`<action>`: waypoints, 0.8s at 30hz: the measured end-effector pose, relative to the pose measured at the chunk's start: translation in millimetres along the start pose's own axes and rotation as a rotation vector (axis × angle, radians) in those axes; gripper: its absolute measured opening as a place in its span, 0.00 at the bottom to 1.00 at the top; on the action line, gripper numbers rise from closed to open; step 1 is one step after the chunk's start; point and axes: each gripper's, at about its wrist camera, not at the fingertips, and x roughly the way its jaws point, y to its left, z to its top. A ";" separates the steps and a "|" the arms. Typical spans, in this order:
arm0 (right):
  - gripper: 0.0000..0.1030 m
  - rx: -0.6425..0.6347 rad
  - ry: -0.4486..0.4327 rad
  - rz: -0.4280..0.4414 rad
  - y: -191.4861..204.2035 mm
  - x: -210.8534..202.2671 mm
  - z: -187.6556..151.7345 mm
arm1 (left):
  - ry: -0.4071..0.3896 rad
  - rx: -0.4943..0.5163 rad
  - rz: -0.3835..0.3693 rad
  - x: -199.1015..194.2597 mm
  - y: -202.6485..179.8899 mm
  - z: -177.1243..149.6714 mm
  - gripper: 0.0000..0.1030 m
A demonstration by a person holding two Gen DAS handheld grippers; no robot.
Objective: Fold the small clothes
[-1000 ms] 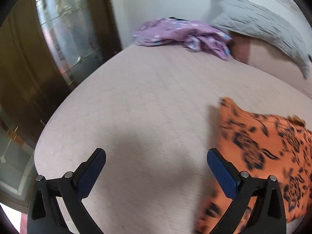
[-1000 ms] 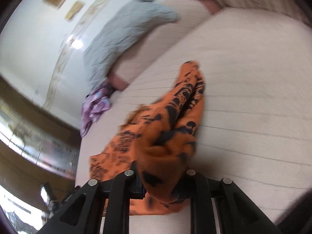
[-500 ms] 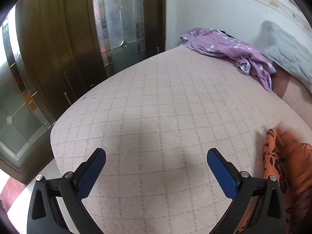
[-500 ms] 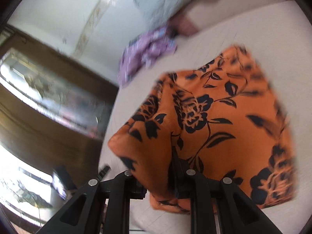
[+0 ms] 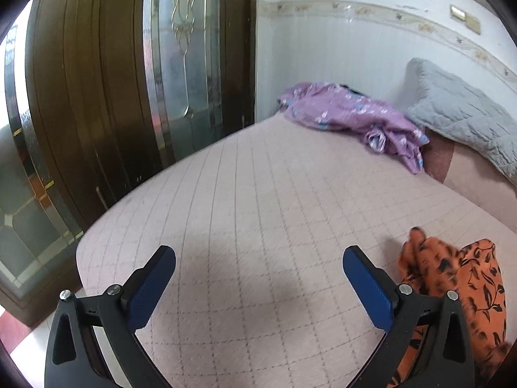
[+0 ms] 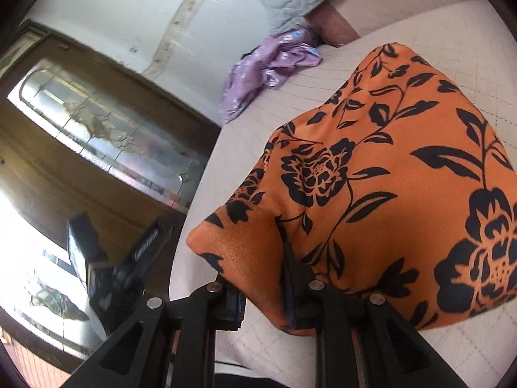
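right gripper (image 6: 263, 294) pinching a corner of the orange flowered cloth (image 6: 381, 181), jaws pressed onto the fabric, the rest of the piece draped out ahead over the pink quilted bed (image 6: 339, 359). left gripper (image 5: 258, 291) empty, jaws spread wide, hovering over bare bedcover with the same orange cloth (image 5: 465, 278) just beside its right finger.

judged to be the laying-out step: garment held by one corner and not yet spread flat, no fold made so far. next move likely calls for the free gripper to reach across to the cloth's loose edge (bunched and rumpled on that side), close on a second corner, then for both to draw apart so the piece lies smooth on the bed before any folding. risk of grabbing two layers at once in that crumpled edge.

count: two grippers; one orange cloth in hand; one purple garment (image 5: 352, 116) heaped at the far end of the bed, well apart from the work; one grey pillow (image 5: 465, 113) beside it against the wall; one bed; one wooden door with glass panels (image 5: 181, 64) past the bed's edge.
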 end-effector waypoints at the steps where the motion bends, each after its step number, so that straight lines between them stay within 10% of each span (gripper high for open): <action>1: 0.22 -0.006 0.009 -0.023 0.6 4.5 -0.8 | -0.006 0.015 -0.005 -1.4 -4.2 -0.3 1.00; 10: 0.48 0.016 0.154 0.107 -28.2 2.8 14.3 | -0.064 0.075 -0.195 -19.3 -22.4 -4.7 1.00; 15: 0.65 0.002 0.042 0.237 -53.3 -70.5 23.2 | -0.145 0.141 -0.340 -47.1 -48.1 -9.4 1.00; 20: 0.25 0.012 -0.026 0.057 -91.6 -88.9 41.1 | -0.064 0.234 -0.403 -47.2 -81.1 -21.5 1.00; 24: 0.08 0.050 0.081 -0.040 -121.7 -58.0 30.0 | 0.110 0.408 -0.201 -8.1 -113.5 -46.8 1.00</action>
